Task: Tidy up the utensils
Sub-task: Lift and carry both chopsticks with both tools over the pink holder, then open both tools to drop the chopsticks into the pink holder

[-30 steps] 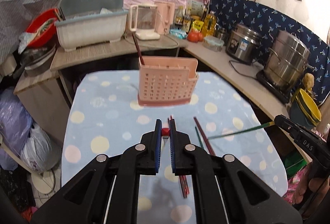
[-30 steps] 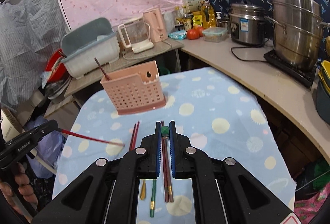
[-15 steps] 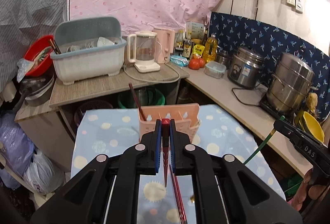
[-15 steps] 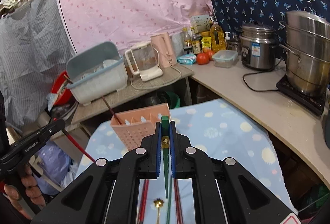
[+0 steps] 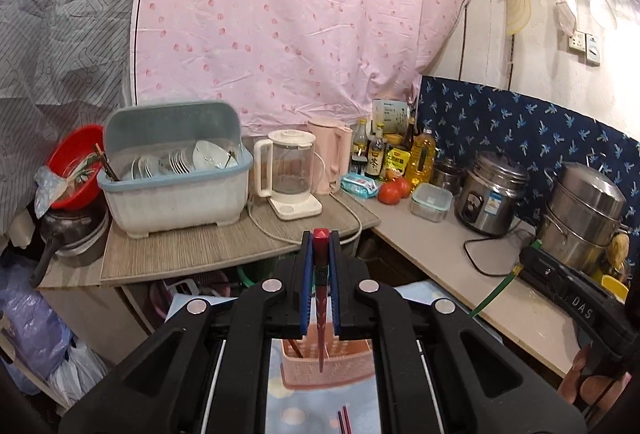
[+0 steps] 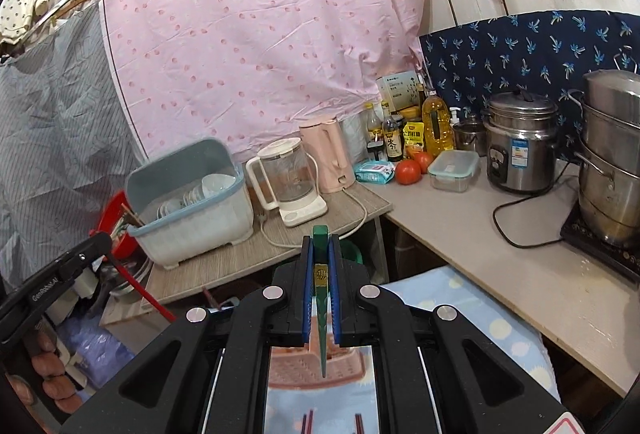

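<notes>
Left side, left wrist view: left gripper (image 5: 320,254) clamped on red chopstick (image 5: 320,298), gripped near the blunt top end, tapered tip hanging down over pink utensil holder (image 5: 352,370). One dark chopstick already standing in holder's left part. More chopsticks (image 5: 345,420) lying on dotted blue tablecloth (image 5: 292,414) below.

Right side, right wrist view: right gripper (image 6: 320,254) clamped on green chopstick (image 6: 322,318), likewise gripped near the top end, tip pointing down at pink utensil holder (image 6: 352,370).

Handling, as judged: both sticks light, stiff, smooth, probably slick; liable to swivel or slide between the pads. Best grip near the thick end, square across the pads, as now. Holder light plastic; may shift if struck by a tip.

Change against one second before: both grippers then low over the cloth, sticks lying nearly flat, holder ahead in the upper half of each view. Now both raised and pitched up; counter and pink curtain (image 5: 300,14) filling the views, holder seen only low between the arms, sticks hanging near vertical. Jaw closure unchanged on both sides.
</notes>
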`<state>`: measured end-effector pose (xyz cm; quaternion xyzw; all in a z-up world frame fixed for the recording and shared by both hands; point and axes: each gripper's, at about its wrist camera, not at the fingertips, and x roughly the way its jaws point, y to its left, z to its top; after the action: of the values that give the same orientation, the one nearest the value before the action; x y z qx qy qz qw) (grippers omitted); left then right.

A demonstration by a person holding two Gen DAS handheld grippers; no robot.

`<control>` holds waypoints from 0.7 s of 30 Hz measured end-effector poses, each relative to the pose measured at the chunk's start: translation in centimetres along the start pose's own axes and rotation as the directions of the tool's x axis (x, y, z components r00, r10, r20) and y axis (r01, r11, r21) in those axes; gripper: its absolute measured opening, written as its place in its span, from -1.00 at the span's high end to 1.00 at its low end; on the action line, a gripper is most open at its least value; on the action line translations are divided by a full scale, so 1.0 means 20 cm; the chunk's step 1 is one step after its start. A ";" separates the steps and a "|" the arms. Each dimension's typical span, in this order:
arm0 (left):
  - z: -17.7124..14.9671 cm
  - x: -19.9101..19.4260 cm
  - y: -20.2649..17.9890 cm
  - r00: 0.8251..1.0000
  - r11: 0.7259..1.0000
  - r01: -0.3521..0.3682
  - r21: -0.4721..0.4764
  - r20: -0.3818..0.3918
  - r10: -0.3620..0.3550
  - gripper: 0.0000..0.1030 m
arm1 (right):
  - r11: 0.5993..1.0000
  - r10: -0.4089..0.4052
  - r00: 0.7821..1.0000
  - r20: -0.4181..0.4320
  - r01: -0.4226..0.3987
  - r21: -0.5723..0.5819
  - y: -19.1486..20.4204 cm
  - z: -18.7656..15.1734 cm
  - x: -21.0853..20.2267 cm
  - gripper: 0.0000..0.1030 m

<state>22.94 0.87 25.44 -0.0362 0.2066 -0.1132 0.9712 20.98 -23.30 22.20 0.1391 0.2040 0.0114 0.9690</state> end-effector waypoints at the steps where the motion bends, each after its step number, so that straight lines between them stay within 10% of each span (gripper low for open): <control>1: 0.02 0.03 0.01 1.000 1.000 -0.002 -0.005 0.002 0.002 0.86 | 1.000 -0.001 1.000 -0.002 0.001 0.001 0.01 0.01 0.03 0.87; 21: -0.16 0.47 0.14 0.991 0.999 -0.027 -0.033 -0.131 0.023 0.86 | 1.000 -0.024 0.987 -0.161 0.022 -0.018 0.01 -0.18 0.60 0.87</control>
<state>30.53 1.39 18.58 -0.0431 0.2720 -0.0996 0.9561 30.60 -21.19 14.31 0.1276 0.2831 0.0131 0.9505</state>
